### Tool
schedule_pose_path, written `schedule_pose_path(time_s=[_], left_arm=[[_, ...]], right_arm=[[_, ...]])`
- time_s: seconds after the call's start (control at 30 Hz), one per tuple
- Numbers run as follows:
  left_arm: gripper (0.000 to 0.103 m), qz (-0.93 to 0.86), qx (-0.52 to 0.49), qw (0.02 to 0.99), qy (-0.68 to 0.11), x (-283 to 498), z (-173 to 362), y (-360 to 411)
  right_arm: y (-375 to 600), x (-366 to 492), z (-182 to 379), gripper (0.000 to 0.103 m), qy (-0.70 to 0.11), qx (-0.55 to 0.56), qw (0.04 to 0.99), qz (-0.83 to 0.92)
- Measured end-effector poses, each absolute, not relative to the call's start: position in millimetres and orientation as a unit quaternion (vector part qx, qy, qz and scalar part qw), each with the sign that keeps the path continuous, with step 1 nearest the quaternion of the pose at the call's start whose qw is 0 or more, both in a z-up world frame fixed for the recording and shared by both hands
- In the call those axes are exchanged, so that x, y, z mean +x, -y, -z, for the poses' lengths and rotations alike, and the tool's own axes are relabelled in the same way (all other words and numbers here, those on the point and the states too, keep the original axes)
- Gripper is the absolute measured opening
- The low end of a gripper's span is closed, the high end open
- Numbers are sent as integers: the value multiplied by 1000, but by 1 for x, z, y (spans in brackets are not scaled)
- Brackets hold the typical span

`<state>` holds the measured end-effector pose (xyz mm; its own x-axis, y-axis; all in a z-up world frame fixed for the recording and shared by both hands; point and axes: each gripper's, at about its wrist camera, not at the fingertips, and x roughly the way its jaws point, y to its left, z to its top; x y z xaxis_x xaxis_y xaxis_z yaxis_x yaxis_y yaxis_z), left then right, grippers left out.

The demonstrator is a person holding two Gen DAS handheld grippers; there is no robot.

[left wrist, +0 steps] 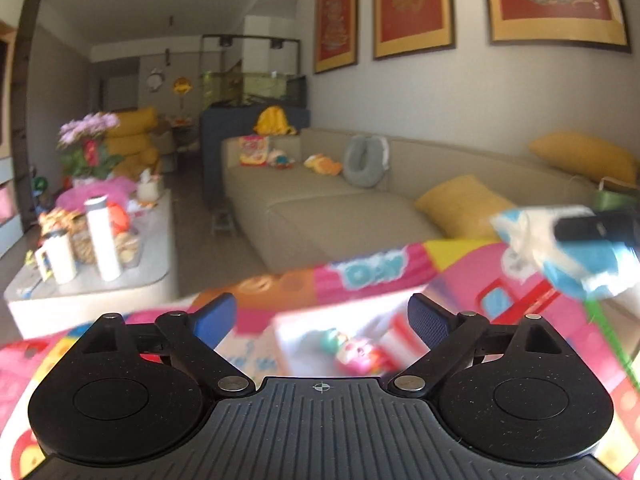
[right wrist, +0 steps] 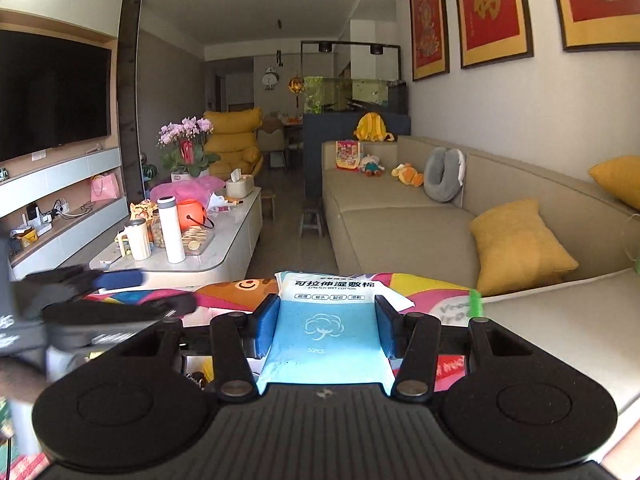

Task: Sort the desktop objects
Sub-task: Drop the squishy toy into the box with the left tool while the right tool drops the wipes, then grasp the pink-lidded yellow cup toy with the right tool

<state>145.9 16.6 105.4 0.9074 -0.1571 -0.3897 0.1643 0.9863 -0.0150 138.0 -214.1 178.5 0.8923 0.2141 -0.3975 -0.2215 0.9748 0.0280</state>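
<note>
The right tongs (right wrist: 327,326) are pinched on a blue-and-white cotton pack (right wrist: 328,320), which is held between the two blue pads, above a colourful mat (right wrist: 240,290). The left tongs (left wrist: 320,320) are spread wide, with nothing between them, over the same mat (left wrist: 360,276). Beyond the tongs a beige sofa (right wrist: 400,216) is seen, and far to their left a cluttered tabletop (right wrist: 236,236).

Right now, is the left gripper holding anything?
No: in the left wrist view the left gripper is open, its blue pads wide apart with only the colourful mat beyond.
</note>
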Motion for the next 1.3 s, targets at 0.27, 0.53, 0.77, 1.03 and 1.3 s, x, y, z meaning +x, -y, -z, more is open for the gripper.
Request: schedule_pose_path(time_s=[0.27,0.53,0.77,1.03,1.3], left_arm=[[97,61,1,962,-268,81,-44,-69],[100,41,-13,959,-280,39,-21,-94],[101,21,-43,958,-284,27,-19,-108],[102,14,-38,959,-282,6,-18,-109],[103,-63,-19,959,-277,-1,-16,-129]], right_arm=[[178,210,-116,62,-268,2,953,-138],[174,203,-111,41,-276,-12,955,-108],[152,217,-67,38,-341,0,934,-106],[145,213,-59,41,-370,16,922,-113],[105,154,-105,64,-276,-66,950,-130]])
